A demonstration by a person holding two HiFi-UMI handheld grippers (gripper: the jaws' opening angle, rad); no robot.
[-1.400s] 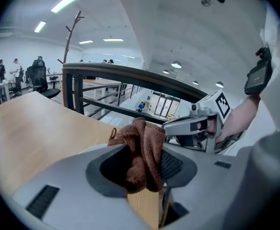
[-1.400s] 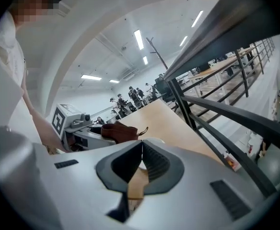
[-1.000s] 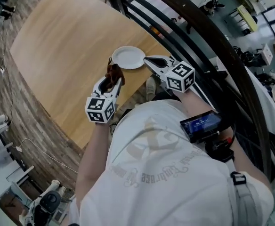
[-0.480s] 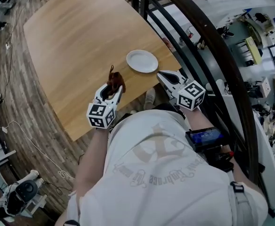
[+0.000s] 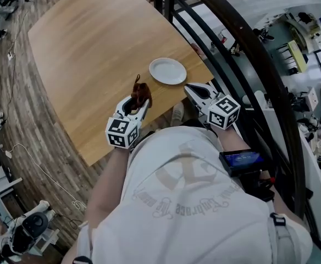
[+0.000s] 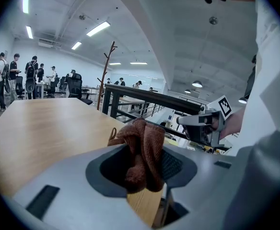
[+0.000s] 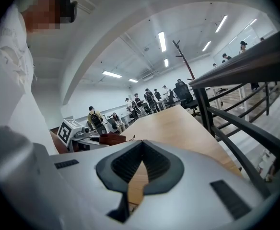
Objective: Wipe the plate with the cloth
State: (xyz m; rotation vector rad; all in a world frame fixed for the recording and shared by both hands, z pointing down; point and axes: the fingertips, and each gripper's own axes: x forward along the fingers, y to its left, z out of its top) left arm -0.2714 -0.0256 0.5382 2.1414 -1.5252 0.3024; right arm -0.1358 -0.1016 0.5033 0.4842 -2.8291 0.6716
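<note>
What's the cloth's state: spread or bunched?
Bunched: the cloth is a crumpled wad, clamped by the left gripper.

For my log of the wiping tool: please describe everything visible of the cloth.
The cloth is reddish-brown, with a towel-like pile, crumpled into a bunch with a loop at one edge. The left gripper has its tongs shut on it; the top sticks out past them. It hangs over the wooden table, apart from the white plate.
</note>
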